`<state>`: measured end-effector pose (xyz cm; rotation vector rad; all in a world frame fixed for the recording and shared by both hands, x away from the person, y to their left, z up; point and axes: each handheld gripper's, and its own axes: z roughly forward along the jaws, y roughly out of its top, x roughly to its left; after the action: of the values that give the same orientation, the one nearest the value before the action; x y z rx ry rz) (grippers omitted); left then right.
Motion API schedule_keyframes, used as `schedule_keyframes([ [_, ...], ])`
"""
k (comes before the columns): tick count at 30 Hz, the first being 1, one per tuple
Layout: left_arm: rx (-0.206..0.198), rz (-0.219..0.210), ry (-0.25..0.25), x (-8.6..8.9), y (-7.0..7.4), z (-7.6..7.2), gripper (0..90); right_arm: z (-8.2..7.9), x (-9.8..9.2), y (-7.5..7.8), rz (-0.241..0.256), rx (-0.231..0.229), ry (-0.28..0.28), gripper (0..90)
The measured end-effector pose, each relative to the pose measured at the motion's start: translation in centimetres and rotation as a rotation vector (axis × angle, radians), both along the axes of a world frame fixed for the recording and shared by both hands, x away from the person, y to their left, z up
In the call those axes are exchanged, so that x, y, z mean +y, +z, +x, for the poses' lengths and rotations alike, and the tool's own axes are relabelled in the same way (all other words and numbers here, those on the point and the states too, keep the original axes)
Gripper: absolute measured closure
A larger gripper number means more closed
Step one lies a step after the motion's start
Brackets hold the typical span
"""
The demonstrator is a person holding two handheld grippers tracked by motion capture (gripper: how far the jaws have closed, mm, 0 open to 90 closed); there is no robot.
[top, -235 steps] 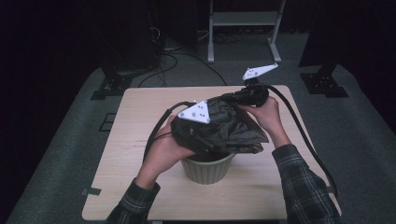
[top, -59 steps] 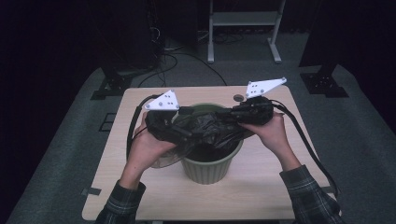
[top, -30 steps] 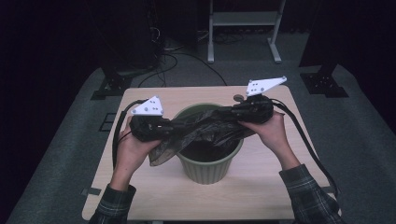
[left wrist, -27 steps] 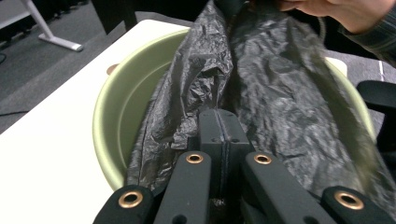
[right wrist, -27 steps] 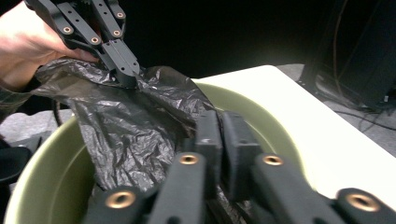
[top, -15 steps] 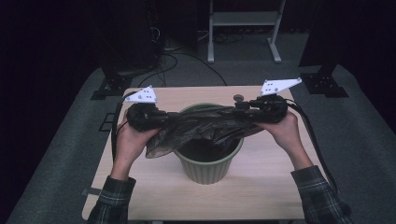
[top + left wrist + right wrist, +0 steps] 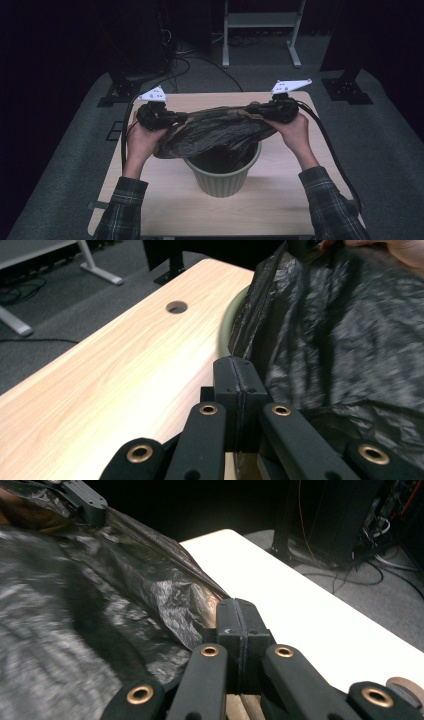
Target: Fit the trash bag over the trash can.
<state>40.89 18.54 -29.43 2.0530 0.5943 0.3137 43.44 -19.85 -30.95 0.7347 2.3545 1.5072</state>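
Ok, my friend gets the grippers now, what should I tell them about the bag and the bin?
Left gripper: shut on the black bag's edge, at the bin's left.
Right gripper: shut on the opposite edge, at the right.
The bag is stretched wide above the green bin, which stands mid-table.
Done: both edges gripped, bag spread out.
Left: probably lower it and fold the edges over the rim.

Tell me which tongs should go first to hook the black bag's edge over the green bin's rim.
Left, probably. The left tongs, shut on the black bag, hold slack hanging past the green bin rim there. The right tongs, also shut on it, hold their edge taut above the far rim.
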Motion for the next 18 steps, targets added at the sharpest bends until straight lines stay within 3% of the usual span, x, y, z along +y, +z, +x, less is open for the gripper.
schedule_keyframes([
  [9,0.064,0.023,0.023,0.1,-3.1,1.0,90.0,1.4,1.6,-2.7,-0.048,0.079,-0.013,89.8],
  [12,0.078,0.091,0.057,0.0,-3.8,1.2,90.0,1.5,2.1,-3.2,-0.083,0.095,-0.022,89.9],
  [14,0.092,0.075,0.054,0.3,-4.3,1.2,90.0,1.7,2.1,-3.7,-0.098,0.109,-0.024,89.9],
  [18,0.090,0.123,0.057,0.1,-4.7,0.9,90.0,1.7,2.1,-4.3,-0.117,0.130,-0.009,89.8],
])
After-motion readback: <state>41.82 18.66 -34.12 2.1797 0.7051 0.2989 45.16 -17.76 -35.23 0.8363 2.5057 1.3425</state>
